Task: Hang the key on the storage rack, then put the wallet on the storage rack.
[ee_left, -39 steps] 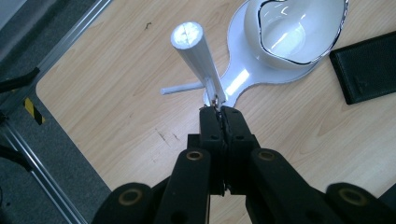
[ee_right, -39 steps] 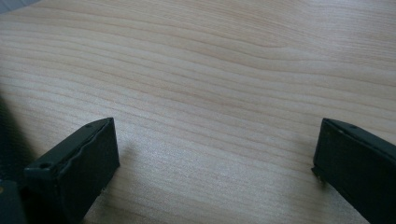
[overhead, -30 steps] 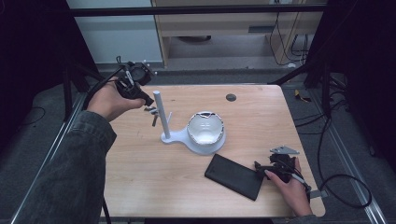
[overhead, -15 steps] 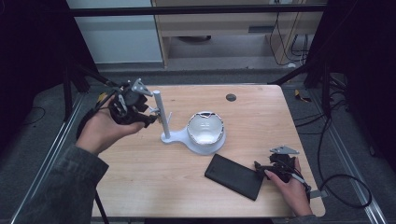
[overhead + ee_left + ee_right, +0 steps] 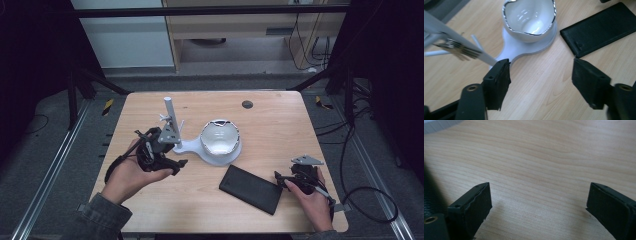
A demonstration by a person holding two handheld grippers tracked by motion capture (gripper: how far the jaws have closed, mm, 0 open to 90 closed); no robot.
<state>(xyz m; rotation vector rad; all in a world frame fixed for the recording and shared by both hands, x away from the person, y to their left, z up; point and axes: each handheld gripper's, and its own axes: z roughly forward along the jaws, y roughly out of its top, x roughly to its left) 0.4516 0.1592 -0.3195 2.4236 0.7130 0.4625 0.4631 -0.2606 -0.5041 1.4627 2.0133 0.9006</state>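
Observation:
A white stand (image 5: 187, 146) has an upright post (image 5: 168, 112) and carries a white silver-rimmed bowl (image 5: 220, 137). A small metal bunch, like keys (image 5: 456, 48), hangs on the post. A flat black case (image 5: 250, 189) lies in front of the bowl. My left gripper (image 5: 175, 152) hovers low beside the post's foot. In the left gripper view it (image 5: 540, 67) is open; its jaws have just been opening with only bare wood between them. My right gripper (image 5: 281, 180) rests by the case's right end. In its own view it (image 5: 539, 195) is open over bare wood, having just closed slightly.
The wooden table (image 5: 280, 125) has a small dark round spot (image 5: 247, 104) near its far edge. Metal rails and dark floor surround it, with cables at the right. Bare wood lies right of the bowl and along the near-left edge.
My left hand has come down from beside the post's top to table level near its foot, and its jaws stand wider. The right hand has not moved.

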